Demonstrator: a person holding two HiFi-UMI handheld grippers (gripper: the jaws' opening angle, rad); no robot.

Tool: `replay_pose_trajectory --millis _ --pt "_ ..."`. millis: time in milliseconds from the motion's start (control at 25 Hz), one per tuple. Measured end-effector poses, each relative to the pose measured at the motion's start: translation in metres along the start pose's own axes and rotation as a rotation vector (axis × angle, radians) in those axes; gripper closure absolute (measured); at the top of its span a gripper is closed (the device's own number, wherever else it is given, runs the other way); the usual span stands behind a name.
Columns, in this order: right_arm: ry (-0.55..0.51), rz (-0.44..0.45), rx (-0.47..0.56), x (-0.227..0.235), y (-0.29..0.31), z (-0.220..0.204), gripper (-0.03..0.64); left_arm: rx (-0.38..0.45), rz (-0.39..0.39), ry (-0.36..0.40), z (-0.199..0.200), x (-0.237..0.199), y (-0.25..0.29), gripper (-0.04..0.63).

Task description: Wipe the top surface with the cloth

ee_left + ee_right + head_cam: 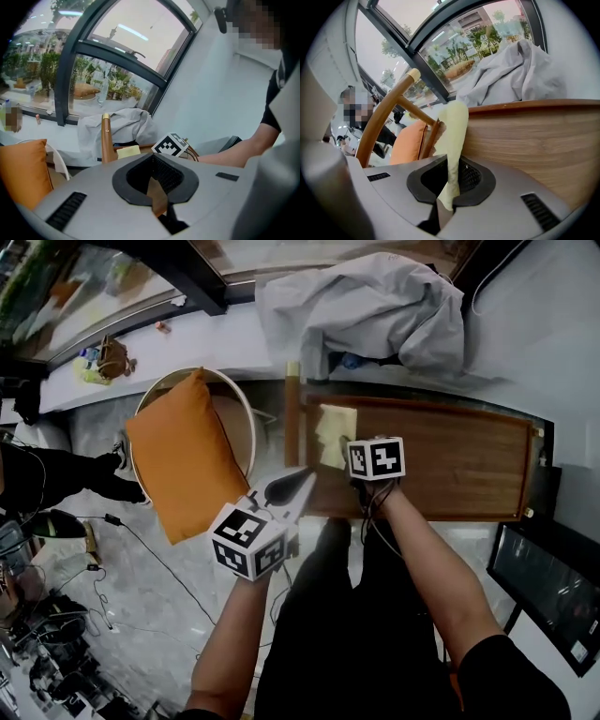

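r gripper (449,185) jaws pinch the yellow cloth (334,432) at the left end of the wooden surface (450,460). l gripper (298,486) jaws pressed together, empty, off the surface's edge nr an orange cushion (183,451).

Checked all three feeds from my end: no readable text, brand, label or number anywhere. Only black-and-white square patterns on left cube (248,540) and right cube (377,457), no letters or digits in them.
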State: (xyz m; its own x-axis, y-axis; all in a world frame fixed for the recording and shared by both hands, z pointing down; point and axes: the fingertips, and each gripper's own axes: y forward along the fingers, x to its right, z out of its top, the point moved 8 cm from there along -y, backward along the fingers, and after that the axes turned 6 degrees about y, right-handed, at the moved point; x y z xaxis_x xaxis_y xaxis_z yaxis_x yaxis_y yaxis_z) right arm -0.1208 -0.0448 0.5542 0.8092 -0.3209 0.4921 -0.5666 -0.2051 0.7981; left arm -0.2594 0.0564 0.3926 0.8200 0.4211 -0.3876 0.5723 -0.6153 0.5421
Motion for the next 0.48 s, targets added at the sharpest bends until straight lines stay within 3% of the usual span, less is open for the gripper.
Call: replay_pose_trajectory --millis 480 --pt "0.072 -0.089 0.038 0.09 -0.051 -0.001 0.584 -0.04 -0.048 0.032 0.013 0.057 0.064 0.584"
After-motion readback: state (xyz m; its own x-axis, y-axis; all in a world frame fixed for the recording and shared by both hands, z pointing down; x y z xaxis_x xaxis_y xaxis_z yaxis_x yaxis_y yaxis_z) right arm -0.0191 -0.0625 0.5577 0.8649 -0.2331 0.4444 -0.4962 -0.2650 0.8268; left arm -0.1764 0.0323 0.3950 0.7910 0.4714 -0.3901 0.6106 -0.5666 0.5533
